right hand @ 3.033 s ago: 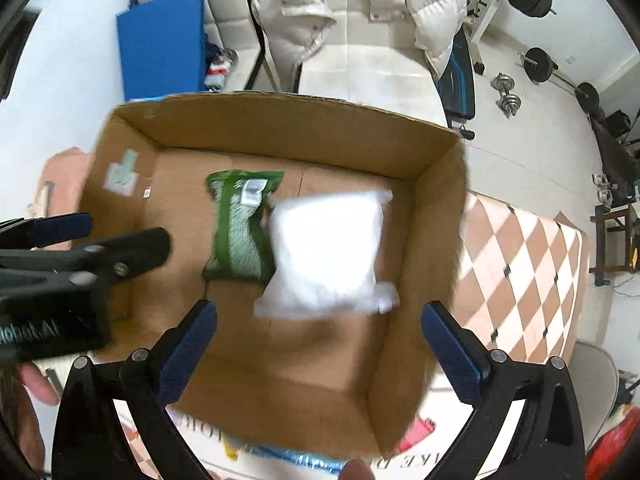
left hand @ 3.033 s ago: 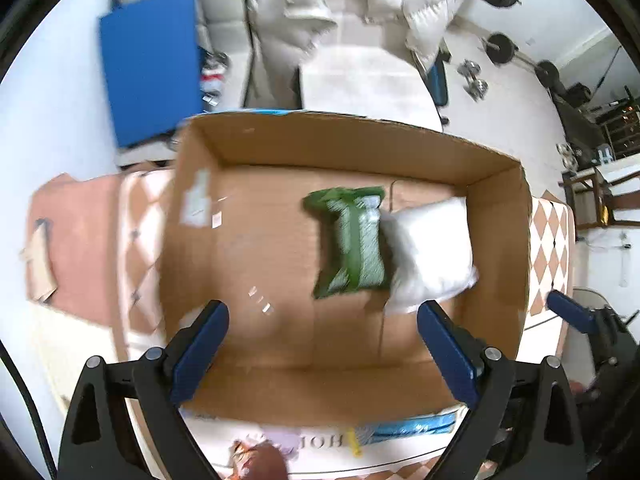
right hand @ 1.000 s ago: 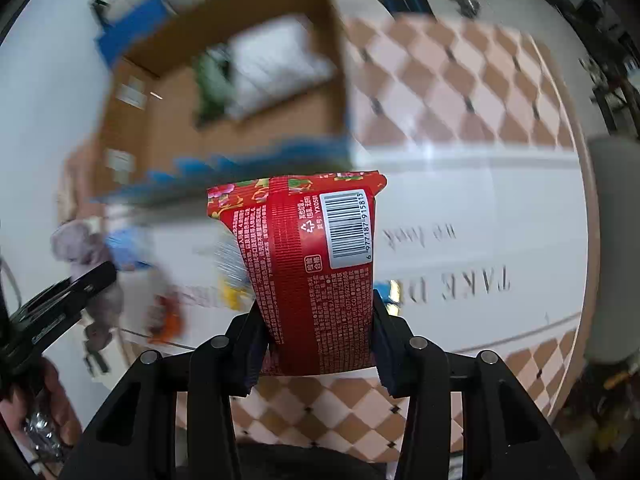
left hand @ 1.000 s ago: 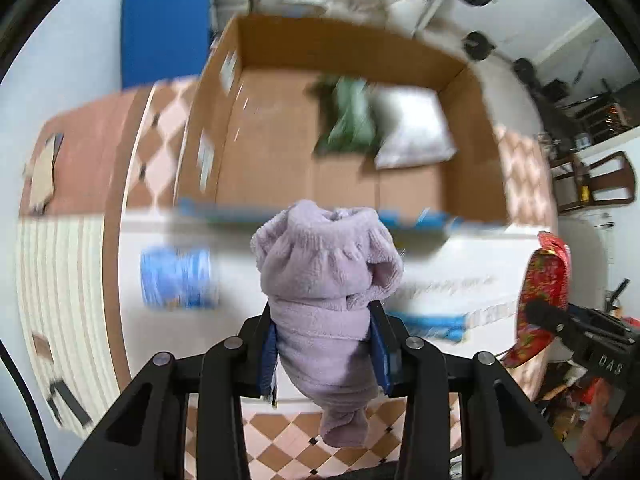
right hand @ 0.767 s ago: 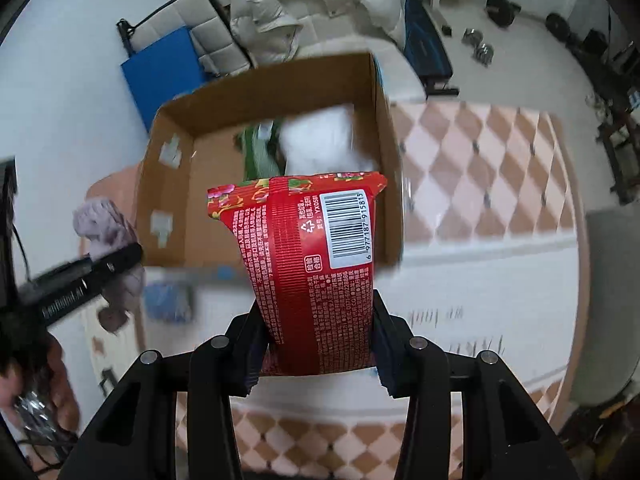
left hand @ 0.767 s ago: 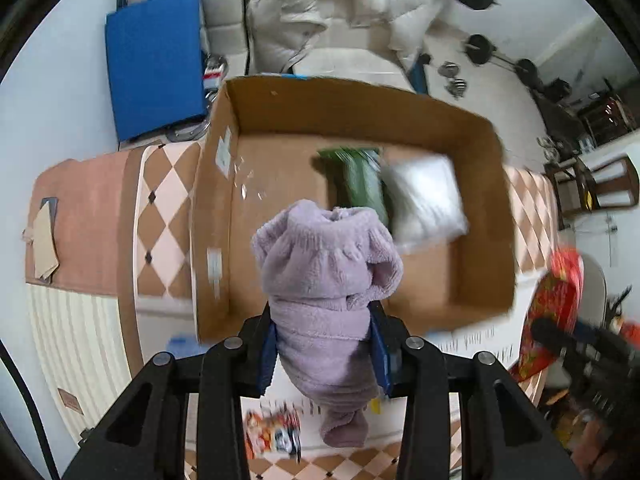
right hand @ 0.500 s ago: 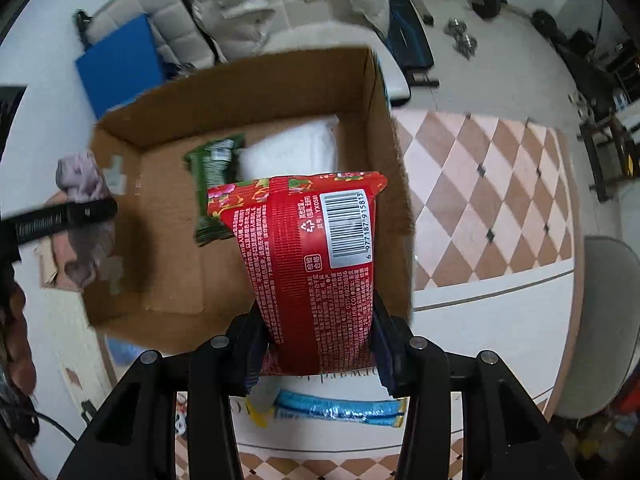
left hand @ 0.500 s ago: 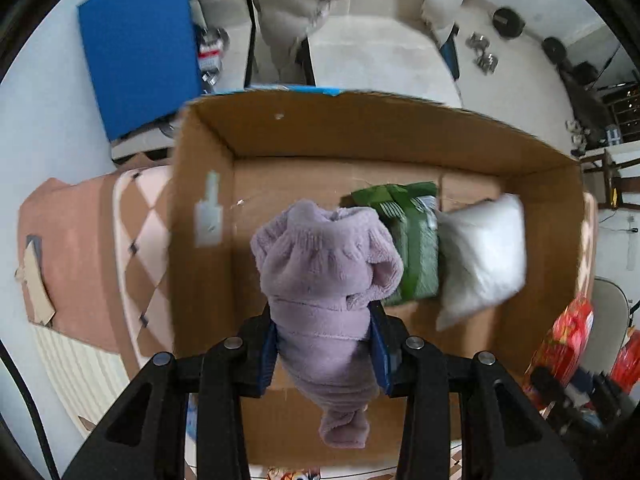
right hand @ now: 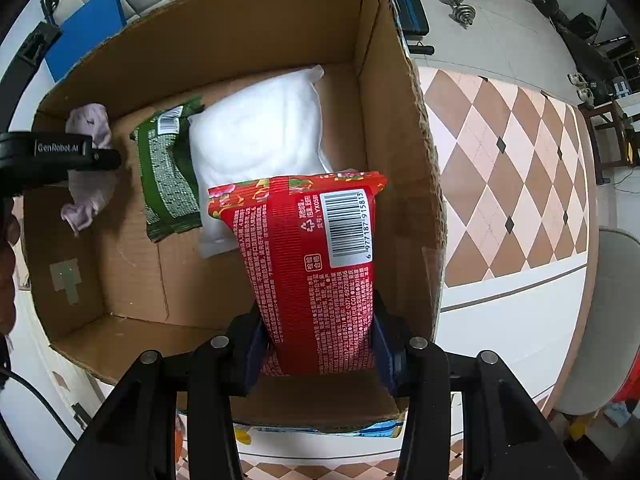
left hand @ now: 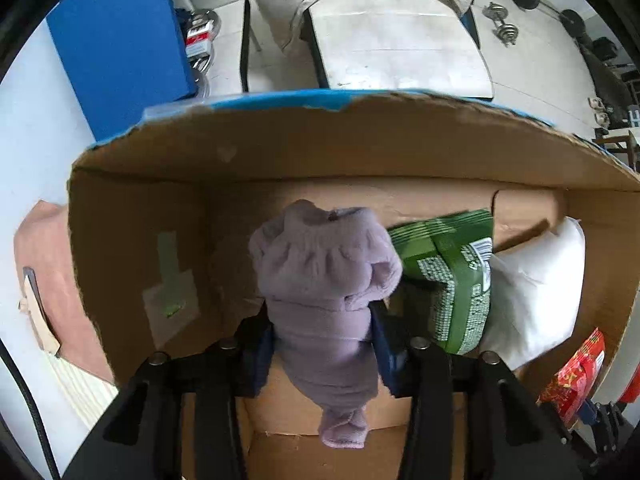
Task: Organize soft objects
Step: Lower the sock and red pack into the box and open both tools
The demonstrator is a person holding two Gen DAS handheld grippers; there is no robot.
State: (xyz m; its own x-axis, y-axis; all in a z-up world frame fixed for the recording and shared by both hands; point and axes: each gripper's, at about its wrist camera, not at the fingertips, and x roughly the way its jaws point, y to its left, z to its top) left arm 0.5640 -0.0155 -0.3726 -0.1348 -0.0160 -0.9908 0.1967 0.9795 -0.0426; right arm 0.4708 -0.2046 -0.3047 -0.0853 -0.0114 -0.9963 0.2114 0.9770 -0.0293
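My left gripper [left hand: 322, 344] is shut on a fuzzy lilac sock [left hand: 326, 280] and holds it inside the open cardboard box [left hand: 136, 216], over the left part of its floor. The sock also shows in the right wrist view [right hand: 86, 160]. My right gripper [right hand: 318, 344] is shut on a red snack pack [right hand: 312, 264] held over the box's near right corner [right hand: 396, 128]. A green pack [right hand: 166, 176] and a white pillow-like pack [right hand: 260, 136] lie on the box floor; both also show in the left wrist view, the green pack [left hand: 456, 280] beside the white one [left hand: 536, 300].
The box stands on a table with a checked cloth [right hand: 504, 128]. A blue panel [left hand: 120, 44], a white chair with a puffy coat [left hand: 396, 20] and dumbbells [right hand: 460, 4] lie beyond the box. A pink surface [left hand: 44, 260] is to the left.
Both grippers picked up their objects from the table and carried them forward; the sock is now low inside the box and the red pack is over its right side.
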